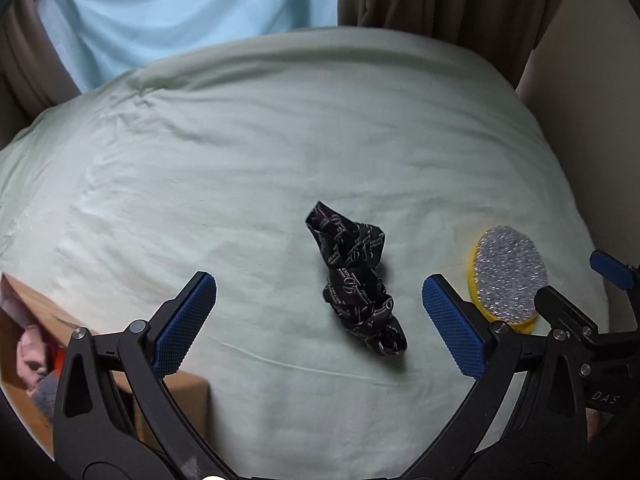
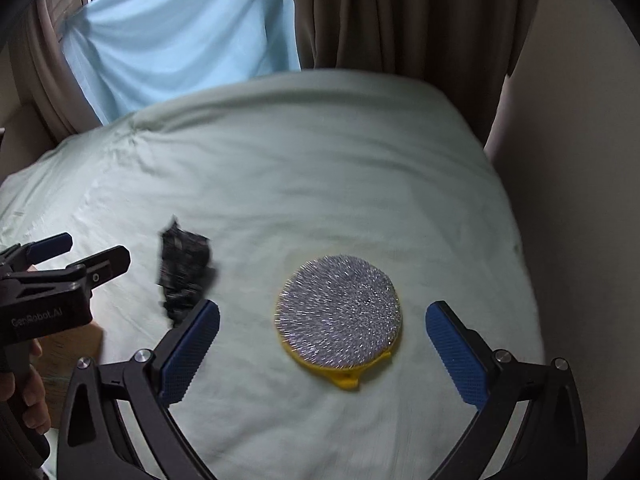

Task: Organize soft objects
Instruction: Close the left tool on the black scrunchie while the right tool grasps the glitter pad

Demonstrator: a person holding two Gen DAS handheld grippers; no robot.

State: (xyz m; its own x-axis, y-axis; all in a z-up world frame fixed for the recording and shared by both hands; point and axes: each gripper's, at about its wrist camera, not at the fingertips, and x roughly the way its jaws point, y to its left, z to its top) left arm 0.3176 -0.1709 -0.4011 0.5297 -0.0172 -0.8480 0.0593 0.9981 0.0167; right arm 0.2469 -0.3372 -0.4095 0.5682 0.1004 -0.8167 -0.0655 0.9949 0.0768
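Two grippers: both hover low over a bed, each held by hand, neither touching anything.
Bed (image 1: 280, 128): covered by a pale green wrinkled sheet; it fills most of both views and carries the soft things.
Curtains: a light blue cloth (image 2: 180, 28) hangs behind the bed's far edge, with a brown curtain (image 2: 400, 12) to its right.
Cardboard box (image 1: 36, 320): at the bed's near left edge, partly hidden behind the left gripper's frame; pink and grey fabric shows inside it.
Left gripper (image 1: 320, 324): pointed forward over the bed, jaws spread wide with nothing between the blue pads; the black cloth lies on the sheet in the gap between them, apart from both. In the right wrist view it shows side-on at far left (image 2: 88, 254), with the person's fingers wrapped round its handle.
Right gripper (image 2: 322, 356): angled down over the bed, jaws spread wide and holding nothing; the scrubber lies on the sheet between and just beyond its pads.
Scrubber (image 2: 340, 316): a round pad of silver glittery fibres on a yellow base, lying flat near the bed's right side.
Black cloth (image 1: 356, 280): a crumpled dark piece with pale printed lettering, lying left of the scrubber and apart from it.
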